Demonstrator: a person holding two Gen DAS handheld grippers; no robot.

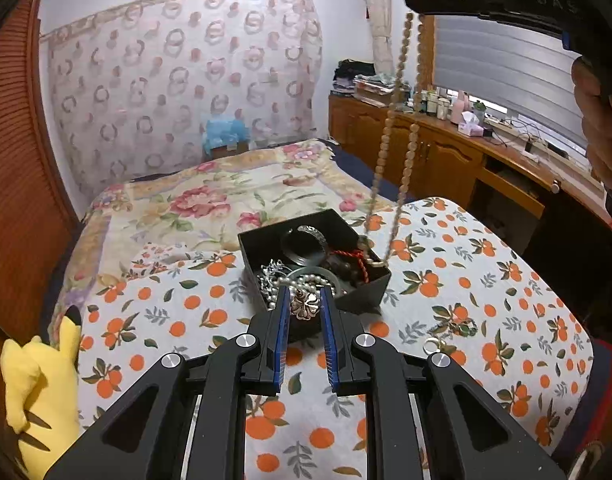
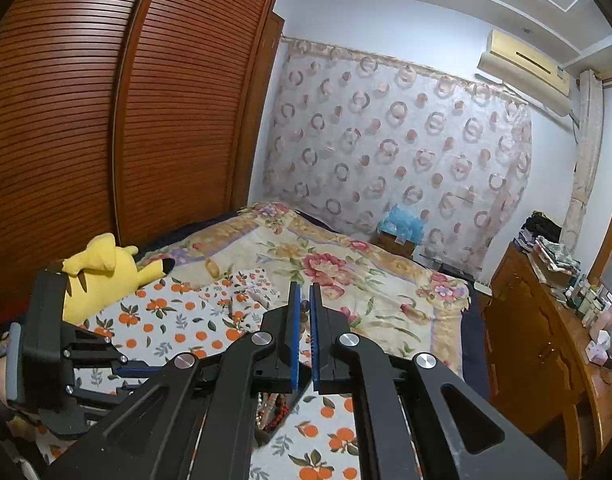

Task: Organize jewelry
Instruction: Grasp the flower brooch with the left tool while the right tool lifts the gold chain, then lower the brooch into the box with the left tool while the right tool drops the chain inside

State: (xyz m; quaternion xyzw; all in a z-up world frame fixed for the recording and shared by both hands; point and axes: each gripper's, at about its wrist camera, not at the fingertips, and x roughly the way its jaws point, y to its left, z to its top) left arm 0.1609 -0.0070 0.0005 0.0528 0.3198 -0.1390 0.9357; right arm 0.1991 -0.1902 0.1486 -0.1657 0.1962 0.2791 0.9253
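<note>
A silver flower pendant (image 1: 304, 305) is pinched by the left hand-held gripper (image 1: 304, 304) at lower centre, a beaded necklace (image 1: 405, 136) is lifted by the right hand-held gripper (image 1: 415, 2) at upper right — untangling from the black box (image 1: 369, 284) likely comes next.

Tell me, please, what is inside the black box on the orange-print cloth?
In the black box lie a clear bangle, white pearls, a silver chain, a red cord and dark beads. The left gripper hides the box's near part; its bottom is covered by jewelry.
</note>
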